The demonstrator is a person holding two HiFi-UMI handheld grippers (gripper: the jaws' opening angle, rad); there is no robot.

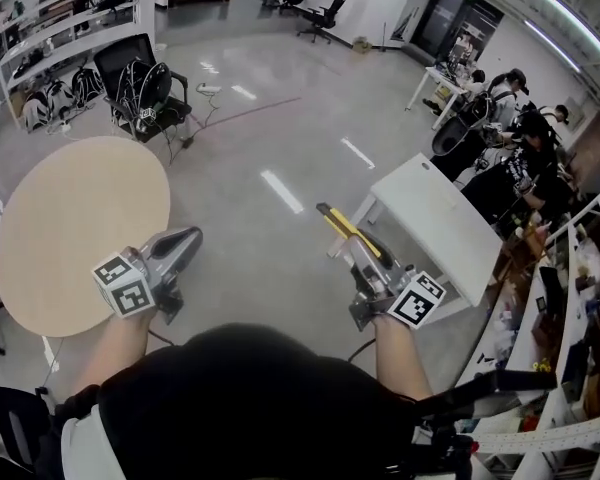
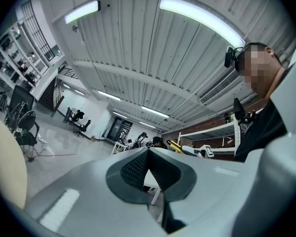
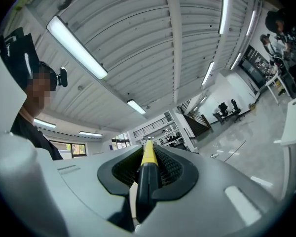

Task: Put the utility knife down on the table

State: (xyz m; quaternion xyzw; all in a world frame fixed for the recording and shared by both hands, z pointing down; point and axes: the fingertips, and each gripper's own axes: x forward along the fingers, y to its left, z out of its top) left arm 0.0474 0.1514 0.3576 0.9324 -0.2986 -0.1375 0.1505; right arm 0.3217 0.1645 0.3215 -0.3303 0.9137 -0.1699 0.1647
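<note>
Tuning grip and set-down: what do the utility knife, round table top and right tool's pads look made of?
Utility knife: yellow and black matte body, probably plastic; blade not visible.
Round table: plain pale beige top, matte, likely laminate or veneer; no grain discernible.
Right tool pads: dark, finely ribbed, look like rubber.

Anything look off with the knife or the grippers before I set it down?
Nothing stands out. The utility knife is clamped straight in the right gripper, pointing forward over the floor. The left gripper is shut and empty.
</note>
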